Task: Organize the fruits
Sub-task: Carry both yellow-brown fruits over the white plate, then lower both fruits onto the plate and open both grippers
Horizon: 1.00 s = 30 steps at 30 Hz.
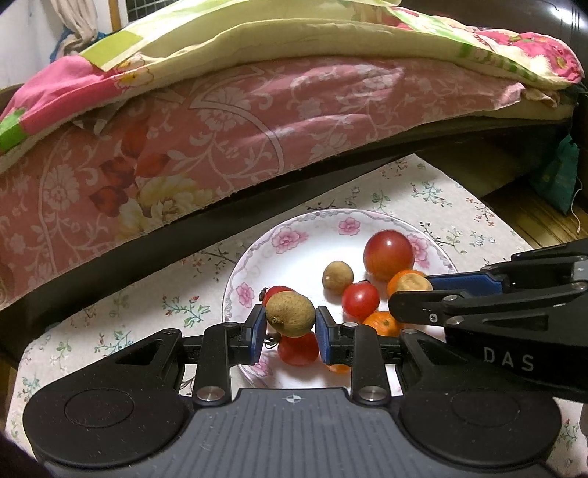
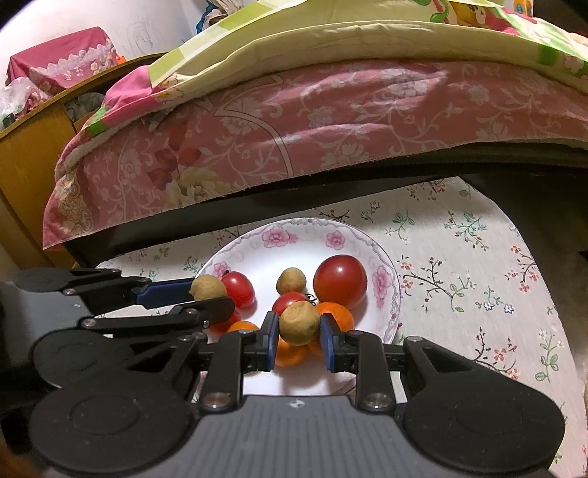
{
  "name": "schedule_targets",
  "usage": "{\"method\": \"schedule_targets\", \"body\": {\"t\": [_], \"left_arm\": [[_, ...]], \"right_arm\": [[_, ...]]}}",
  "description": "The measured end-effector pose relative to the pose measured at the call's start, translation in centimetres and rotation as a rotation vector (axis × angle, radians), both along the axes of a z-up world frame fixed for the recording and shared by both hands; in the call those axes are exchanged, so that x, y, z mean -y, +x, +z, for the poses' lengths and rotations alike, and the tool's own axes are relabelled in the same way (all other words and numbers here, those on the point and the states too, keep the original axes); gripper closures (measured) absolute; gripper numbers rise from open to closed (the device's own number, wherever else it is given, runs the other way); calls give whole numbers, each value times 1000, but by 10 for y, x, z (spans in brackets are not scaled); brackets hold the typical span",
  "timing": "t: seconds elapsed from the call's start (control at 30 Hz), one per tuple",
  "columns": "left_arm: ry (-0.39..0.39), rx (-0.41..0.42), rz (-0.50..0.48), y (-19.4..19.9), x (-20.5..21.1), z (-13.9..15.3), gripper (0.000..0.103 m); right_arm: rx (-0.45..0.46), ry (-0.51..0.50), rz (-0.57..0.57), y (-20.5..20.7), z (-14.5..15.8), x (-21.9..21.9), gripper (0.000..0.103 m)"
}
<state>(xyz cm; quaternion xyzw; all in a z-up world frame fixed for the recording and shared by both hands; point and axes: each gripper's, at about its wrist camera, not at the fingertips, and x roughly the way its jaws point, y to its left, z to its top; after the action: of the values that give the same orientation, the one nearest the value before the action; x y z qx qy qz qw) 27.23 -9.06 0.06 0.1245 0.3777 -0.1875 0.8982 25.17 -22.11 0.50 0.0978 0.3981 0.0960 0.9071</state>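
Behind everything runs a bed draped in a pink flowered sheet (image 1: 235, 121) with a yellow-green quilt (image 1: 294, 33) folded on top, and below it a cloth with small flower sprigs (image 2: 470, 264) covers the surface I work over. On that cloth sits a white plate with pink flowers on its rim (image 1: 290, 235). My left claw (image 1: 290, 323) has its blue pads pressed against both sides of a brown longan (image 1: 289, 313), held above the near left part of the plate. My right claw (image 2: 298, 332) is closed the same way on another longan (image 2: 299, 321), over the near middle of the plate; in the left view this claw reaches in from the right side. Lying on the plate are a big red tomato (image 1: 388, 253) toward the far right, a third longan (image 1: 337, 277) near the middle, and a small red tomato (image 1: 360, 300) just beside it. Another small tomato (image 1: 297, 349) shows under my left claw, and one more peeks out behind the fruit I hold there. Orange tangerines (image 1: 382, 323) crowd the near edge, partly hidden by my right claw.
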Motion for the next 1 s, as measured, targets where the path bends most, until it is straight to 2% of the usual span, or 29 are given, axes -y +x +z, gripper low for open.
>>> {"method": "schedule_targets", "body": {"t": [0.63, 0.8, 1.0], "left_arm": [[-2, -21, 16, 11, 2, -8, 66], [4, -27, 28, 13, 2, -11, 56], [19, -30, 40, 15, 0, -12, 48]], "right_arm": [[16, -12, -9, 8, -3, 1, 82], [13, -14, -13, 9, -3, 2, 82], [1, -16, -14, 9, -5, 1, 82]]}}
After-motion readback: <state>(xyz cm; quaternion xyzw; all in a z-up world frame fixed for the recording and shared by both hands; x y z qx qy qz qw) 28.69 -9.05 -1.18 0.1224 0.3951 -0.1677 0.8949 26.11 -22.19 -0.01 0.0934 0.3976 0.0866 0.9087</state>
